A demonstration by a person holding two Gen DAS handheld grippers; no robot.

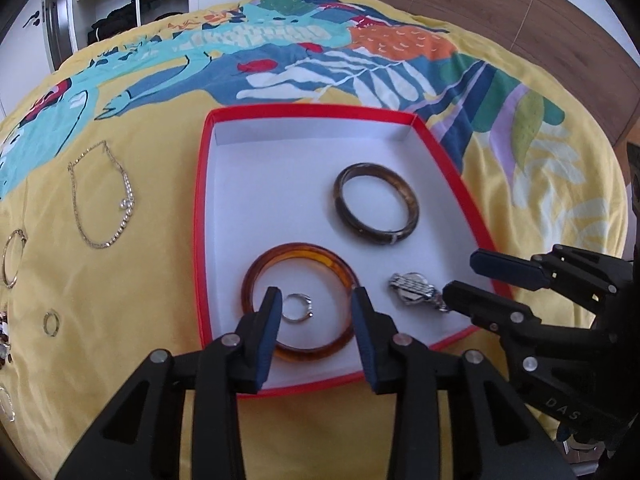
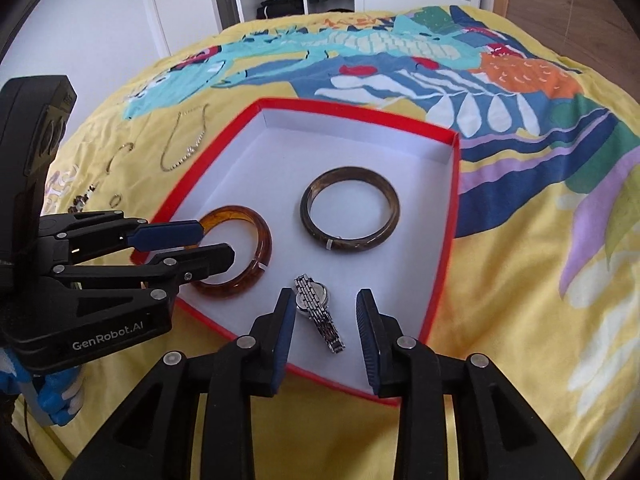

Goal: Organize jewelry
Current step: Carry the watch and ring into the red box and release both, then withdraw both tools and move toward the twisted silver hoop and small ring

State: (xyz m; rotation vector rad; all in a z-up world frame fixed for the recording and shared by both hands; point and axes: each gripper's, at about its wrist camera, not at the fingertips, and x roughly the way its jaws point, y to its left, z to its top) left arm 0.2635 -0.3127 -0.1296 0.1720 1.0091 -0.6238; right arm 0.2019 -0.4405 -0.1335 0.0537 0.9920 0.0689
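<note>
Left gripper [image 1: 316,312] gapes wide, empty, astride the ring [image 1: 297,309] at lower centre; right gripper [image 2: 326,320] equally wide

"GenRobot.AI" on left gripper [image 2: 218,246]

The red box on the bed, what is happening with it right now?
A person with two handheld grippers is sorting jewelry into the red box. It holds an amber bangle, a dark bangle, a silver watch and a small ring. The left gripper and right gripper are open, holding nothing. A chain necklace lies on the bedspread.
</note>
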